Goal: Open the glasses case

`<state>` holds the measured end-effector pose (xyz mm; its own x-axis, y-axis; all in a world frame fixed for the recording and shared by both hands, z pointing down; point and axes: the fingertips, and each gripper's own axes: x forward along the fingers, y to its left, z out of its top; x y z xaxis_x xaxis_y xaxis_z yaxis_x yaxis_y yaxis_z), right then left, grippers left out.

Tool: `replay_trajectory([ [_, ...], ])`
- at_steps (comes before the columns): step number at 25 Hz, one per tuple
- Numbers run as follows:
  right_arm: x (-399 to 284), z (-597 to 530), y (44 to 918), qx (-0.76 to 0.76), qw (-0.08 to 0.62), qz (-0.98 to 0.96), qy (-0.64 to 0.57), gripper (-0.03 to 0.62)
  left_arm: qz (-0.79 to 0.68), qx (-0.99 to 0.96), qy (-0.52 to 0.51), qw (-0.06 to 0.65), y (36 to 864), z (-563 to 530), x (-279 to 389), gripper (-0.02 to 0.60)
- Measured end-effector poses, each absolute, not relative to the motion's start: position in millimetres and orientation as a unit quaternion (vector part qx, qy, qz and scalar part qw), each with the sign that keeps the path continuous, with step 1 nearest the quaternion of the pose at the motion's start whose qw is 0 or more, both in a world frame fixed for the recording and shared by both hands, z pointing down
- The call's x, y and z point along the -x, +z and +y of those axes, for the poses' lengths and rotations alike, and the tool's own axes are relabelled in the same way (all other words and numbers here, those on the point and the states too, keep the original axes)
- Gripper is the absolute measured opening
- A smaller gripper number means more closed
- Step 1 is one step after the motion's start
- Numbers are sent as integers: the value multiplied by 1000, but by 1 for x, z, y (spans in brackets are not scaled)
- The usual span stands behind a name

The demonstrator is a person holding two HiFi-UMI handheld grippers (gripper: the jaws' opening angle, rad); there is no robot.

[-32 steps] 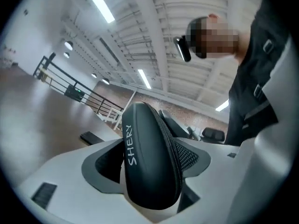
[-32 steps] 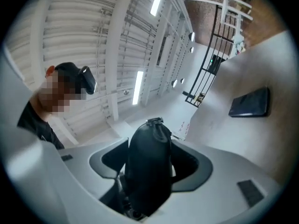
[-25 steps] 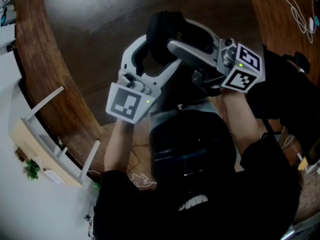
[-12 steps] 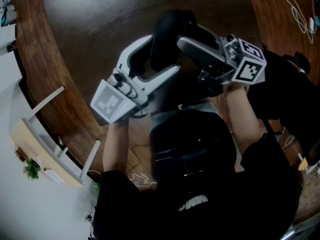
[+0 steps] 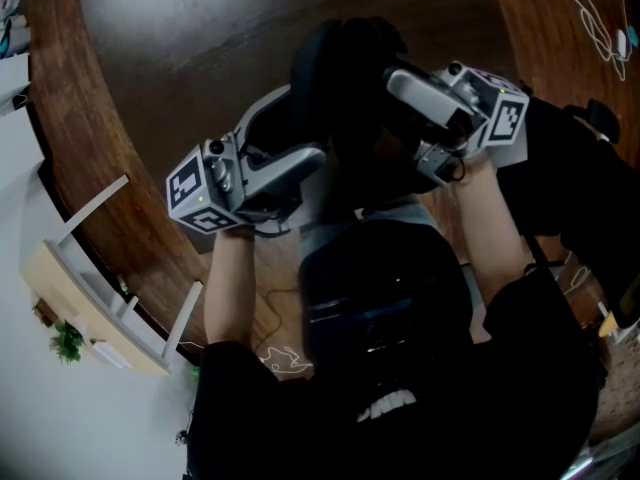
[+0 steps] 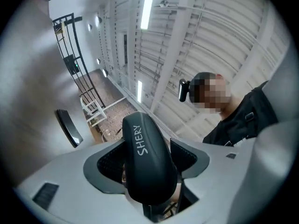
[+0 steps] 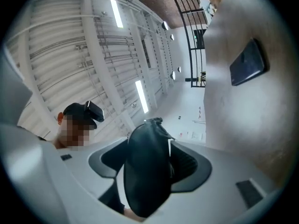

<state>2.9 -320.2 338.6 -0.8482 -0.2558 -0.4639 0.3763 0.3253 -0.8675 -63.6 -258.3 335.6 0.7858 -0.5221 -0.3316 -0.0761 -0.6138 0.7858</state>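
glasses case (image 6: pixel 148 164), lettering (image 6: pixel 142 140), left gripper view only

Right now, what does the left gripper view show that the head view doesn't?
Only the left gripper view: white lettering on the case, ceiling lights, a black rack. Only the head view: a marker cube, the wooden surface, a white cable. Both: the black case between the pads of the left gripper, whose jaws have just been closing on it.
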Motion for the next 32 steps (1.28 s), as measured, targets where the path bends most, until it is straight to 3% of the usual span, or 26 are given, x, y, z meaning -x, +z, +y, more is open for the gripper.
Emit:
replay_trajectory([
  [5, -32, -347, 358, 63, 258, 793, -548, 284, -173, -777, -416, 439, 328, -267, 98, 296],
  [10, -39, -340, 328, 205, 147, 891, -378, 284, -220, -768, -429, 421, 332, -285, 96, 293],
  [14, -11, -304, 308, 231, 47, 933, -270, 284, -244, -748, -460, 412, 330, -297, 100, 291],
  [18, 21, -300, 342, 257, -57, 928, -265, 284, -211, -754, -478, 398, 314, -296, 82, 291],
  [21, 28, -301, 353, 244, -49, 914, -320, 285, -175, -744, -496, 411, 307, -292, 64, 291],
  [23, 33, -301, 352, 226, -32, 910, -346, 239, -168, -732, -509, 421, 309, -293, 66, 291],
  [25, 35, -301, 354, 225, -34, 910, -347, 147, -179, -738, -494, 425, 316, -295, 67, 291],
  [26, 32, -303, 356, 239, -42, 911, -334, 141, -190, -743, -479, 426, 321, -295, 68, 290],
  [29, 9, -322, 365, 320, -94, 906, -260, 84, -265, -768, -412, 413, 340, -292, 85, 208],
  [31, -2, -333, 380, 361, -154, 896, -207, 84, -339, -784, -351, 384, 355, -285, 105, 27],
  [32, -3, -335, 393, 368, -190, 890, -192, 84, -370, -788, -321, 372, 363, -282, 113, 4],
])
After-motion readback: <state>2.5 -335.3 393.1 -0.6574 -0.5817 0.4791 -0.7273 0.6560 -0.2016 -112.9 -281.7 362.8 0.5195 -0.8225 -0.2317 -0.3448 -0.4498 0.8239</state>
